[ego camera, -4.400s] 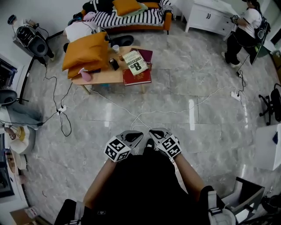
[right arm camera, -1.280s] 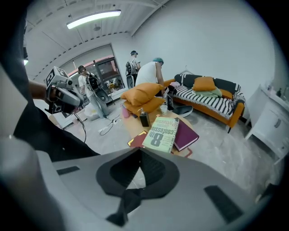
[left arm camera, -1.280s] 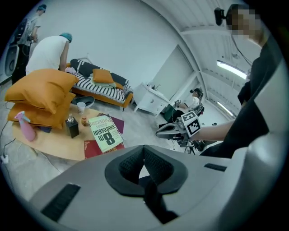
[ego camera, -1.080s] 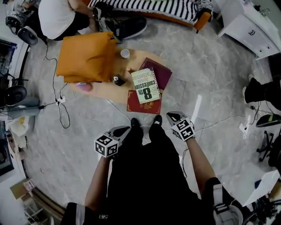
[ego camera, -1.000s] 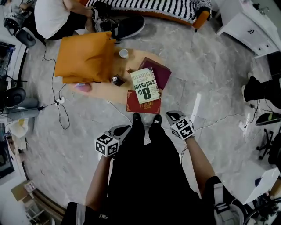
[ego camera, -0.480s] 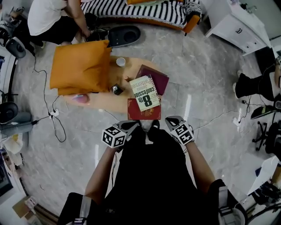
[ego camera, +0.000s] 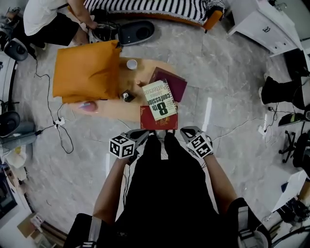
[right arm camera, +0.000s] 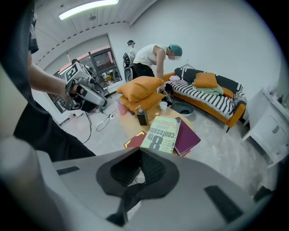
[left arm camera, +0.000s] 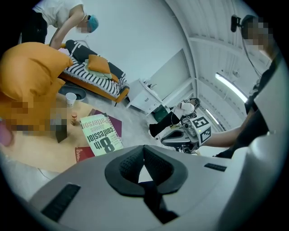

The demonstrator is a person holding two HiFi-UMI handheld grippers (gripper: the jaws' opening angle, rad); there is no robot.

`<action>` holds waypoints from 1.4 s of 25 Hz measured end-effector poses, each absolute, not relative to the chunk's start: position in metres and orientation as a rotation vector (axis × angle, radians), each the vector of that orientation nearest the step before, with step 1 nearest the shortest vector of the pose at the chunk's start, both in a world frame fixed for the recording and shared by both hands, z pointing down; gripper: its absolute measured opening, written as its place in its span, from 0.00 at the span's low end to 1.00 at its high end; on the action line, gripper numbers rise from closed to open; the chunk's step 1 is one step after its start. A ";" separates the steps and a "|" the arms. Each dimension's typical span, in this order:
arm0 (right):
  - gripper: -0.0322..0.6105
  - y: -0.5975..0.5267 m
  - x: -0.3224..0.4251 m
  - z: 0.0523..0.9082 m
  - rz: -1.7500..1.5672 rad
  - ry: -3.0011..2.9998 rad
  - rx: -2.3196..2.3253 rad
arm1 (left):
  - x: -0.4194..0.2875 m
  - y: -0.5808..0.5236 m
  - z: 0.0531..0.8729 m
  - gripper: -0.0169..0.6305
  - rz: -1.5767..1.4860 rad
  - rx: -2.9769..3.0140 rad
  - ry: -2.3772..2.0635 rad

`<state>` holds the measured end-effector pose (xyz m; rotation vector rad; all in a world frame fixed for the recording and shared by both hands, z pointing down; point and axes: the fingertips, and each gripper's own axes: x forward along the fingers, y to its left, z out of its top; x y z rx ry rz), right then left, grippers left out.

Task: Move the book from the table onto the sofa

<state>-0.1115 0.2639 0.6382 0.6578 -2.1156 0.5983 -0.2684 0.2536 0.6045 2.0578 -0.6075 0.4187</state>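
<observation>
A pale green paperback [ego camera: 159, 100] lies on top of a red book [ego camera: 157, 121] and a maroon book [ego camera: 173, 83] at the near end of a low wooden table [ego camera: 121, 109]. The striped sofa [ego camera: 160, 7] stands beyond the table. My left gripper [ego camera: 143, 133] and right gripper [ego camera: 185, 131] hover just short of the table's near edge, both shut and empty. In the left gripper view the green paperback [left arm camera: 100, 135] lies ahead of the left gripper [left arm camera: 143, 155]. In the right gripper view the paperback [right arm camera: 162, 134] shows beyond the right gripper [right arm camera: 140, 160].
Orange cushions [ego camera: 86, 70] cover the table's left half, with a white cup [ego camera: 131, 64] and a small dark bottle [ego camera: 126, 96] beside them. A person [ego camera: 46, 19] bends down at the far left. Cables [ego camera: 58, 123] trail over the floor. A white cabinet [ego camera: 261, 22] stands at the far right.
I have walked up to the table, so the books now lie just ahead of both grippers. The left gripper has moved forward and lower. Both stay shut.
</observation>
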 end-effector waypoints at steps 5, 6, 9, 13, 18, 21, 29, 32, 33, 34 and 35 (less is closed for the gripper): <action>0.06 0.248 -0.113 0.645 0.655 -2.153 0.666 | -0.265 0.251 0.613 0.03 0.413 2.018 -0.641; 0.06 0.245 -0.114 0.646 0.686 -2.171 0.666 | -0.262 0.252 0.618 0.03 0.410 2.004 -0.636; 0.06 0.239 -0.123 0.654 0.826 -2.223 0.632 | -0.255 0.258 0.643 0.03 0.439 1.962 -0.597; 0.06 0.231 -0.129 0.674 0.904 -2.241 0.569 | -0.248 0.255 0.670 0.03 0.415 1.934 -0.594; 0.07 0.231 -0.127 0.714 0.949 -2.227 0.459 | -0.236 0.245 0.698 0.03 0.242 1.849 -0.559; 0.19 0.224 -0.127 0.739 0.973 -2.219 0.441 | -0.237 0.240 0.714 0.04 0.232 1.883 -0.541; 0.45 0.174 -0.112 0.807 1.208 -2.211 0.512 | -0.260 0.204 0.787 0.32 0.166 1.784 -0.657; 0.53 0.153 -0.106 0.832 1.289 -2.221 0.513 | -0.262 0.195 0.816 0.38 0.160 1.751 -0.680; 0.54 0.146 -0.105 0.839 1.307 -2.224 0.510 | -0.261 0.191 0.825 0.39 0.156 1.744 -0.684; 0.54 0.140 -0.104 0.845 1.324 -2.227 0.506 | -0.260 0.188 0.832 0.40 0.154 1.741 -0.686; 0.55 0.136 -0.105 0.851 1.340 -2.229 0.498 | -0.258 0.184 0.839 0.41 0.152 1.741 -0.687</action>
